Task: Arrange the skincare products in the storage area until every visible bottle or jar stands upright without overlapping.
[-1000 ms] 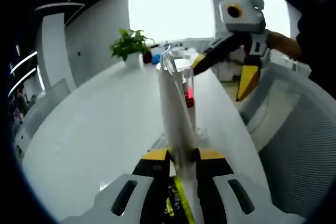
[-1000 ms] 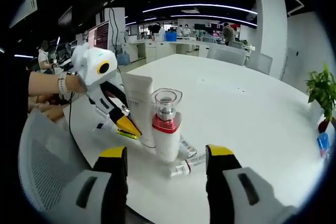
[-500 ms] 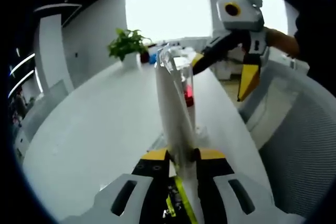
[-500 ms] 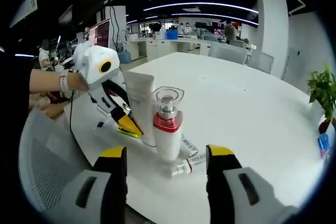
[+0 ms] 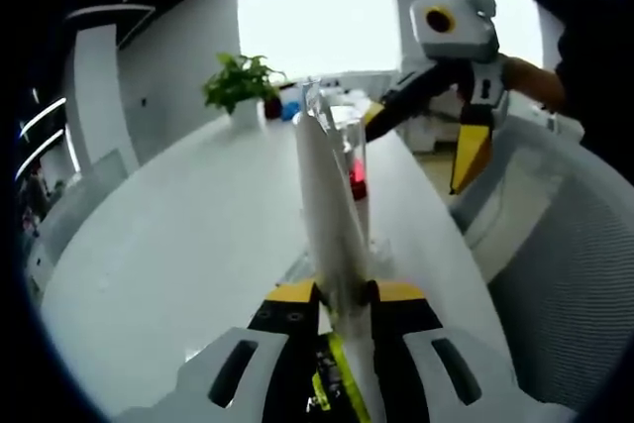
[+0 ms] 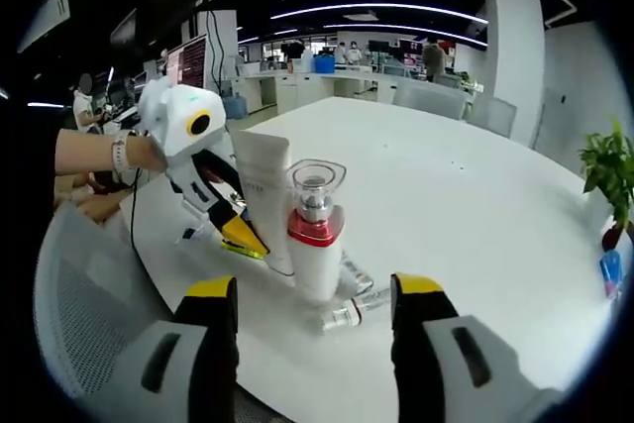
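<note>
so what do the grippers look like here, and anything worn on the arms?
Both grippers are white plastic with black jaws tipped in yellow pads. The right gripper has dark slots in its white jaw housings; the left gripper has the same build. A thin black cable hangs by the left wrist, which wears a watch with a pale band. A dark sleeve covers the right arm.

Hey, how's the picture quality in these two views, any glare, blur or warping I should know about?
Left gripper view: the window behind the plant is blown out white, and the white tube in the left gripper looks soft. Right gripper view: evenly lit and sharper on the pump bottle, while the table edge bows from fisheye distortion.
</note>
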Available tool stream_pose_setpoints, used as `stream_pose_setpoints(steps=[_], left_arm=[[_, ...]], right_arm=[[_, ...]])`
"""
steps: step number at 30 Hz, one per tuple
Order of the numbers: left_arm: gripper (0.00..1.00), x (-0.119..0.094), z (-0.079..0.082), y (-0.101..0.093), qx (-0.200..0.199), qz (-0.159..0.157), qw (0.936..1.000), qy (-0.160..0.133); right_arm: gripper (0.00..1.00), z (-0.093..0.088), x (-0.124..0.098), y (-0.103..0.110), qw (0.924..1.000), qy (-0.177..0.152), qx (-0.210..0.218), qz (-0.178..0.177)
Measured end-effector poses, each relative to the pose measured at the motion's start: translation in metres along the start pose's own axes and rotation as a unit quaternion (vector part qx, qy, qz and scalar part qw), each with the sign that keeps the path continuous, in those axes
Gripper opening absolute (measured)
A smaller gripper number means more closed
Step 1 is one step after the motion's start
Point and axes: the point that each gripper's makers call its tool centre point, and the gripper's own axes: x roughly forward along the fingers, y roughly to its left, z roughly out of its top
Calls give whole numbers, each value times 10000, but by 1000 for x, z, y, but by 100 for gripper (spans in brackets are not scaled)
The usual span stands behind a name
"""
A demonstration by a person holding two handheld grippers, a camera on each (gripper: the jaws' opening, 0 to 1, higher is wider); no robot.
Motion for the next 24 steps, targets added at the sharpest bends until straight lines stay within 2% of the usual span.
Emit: stream_pose_setpoints(steps=[13,17,20,24], left_arm=[[17,-1,-1,-1,-39,33,10000,32],[23,-4,-6,3,-219,169,9996,93],[23,-10,-11,2,-277,205,9993,154],[28,-17,-11,3,-706,322,9970,29]], right_arm=[[64,-7,1,0,9999,103,36,53],[65,-10,3,2,9999,139,19,80],[66,-11,3,3,9999,149,9,80],[68,-11,5,3,9998,183,56,109]])
